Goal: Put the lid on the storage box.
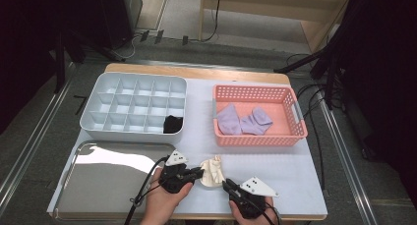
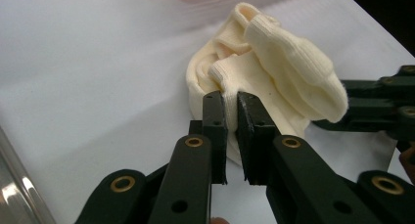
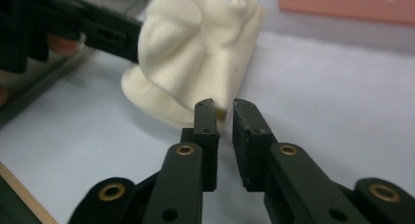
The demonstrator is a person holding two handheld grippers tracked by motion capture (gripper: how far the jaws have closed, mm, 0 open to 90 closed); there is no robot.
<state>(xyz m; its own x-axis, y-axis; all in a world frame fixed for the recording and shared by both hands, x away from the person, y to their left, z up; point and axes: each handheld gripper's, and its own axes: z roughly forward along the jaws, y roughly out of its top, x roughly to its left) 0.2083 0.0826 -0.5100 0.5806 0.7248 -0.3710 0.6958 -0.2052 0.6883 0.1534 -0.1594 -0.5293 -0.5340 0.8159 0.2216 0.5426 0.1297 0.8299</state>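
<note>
Left tongs: I see my left gripper [image 2: 231, 99] clenched on a fold of the cream sock [image 2: 266, 67]; in the left gripper view the cloth sits pinched between the two black jaws.
Right tongs: my right gripper [image 3: 223, 106] has its jaws nearly together at the sock's lower edge. In the right gripper view a narrow gap shows between the tips with the cloth just behind it, so I cannot tell whether it is actually pinching.
Sock: it lies bunched on the bench near the front edge, about mid-width, between my two grippers, the left one coming at it from the left, the right one from the front right.
Tray: a shiny metal tray [image 1: 93, 195] fills the front left corner of the bench, just beside my left hand [image 1: 162, 203].
Organiser: a white divided box [image 1: 105, 95] sits at the back left, with a dark item [image 1: 172, 124] in its front right compartment.
Basket: a pink basket [image 1: 255, 139] stands at the back right, holding two lilac socks [image 1: 243, 121], well apart from the cream one.
</note>
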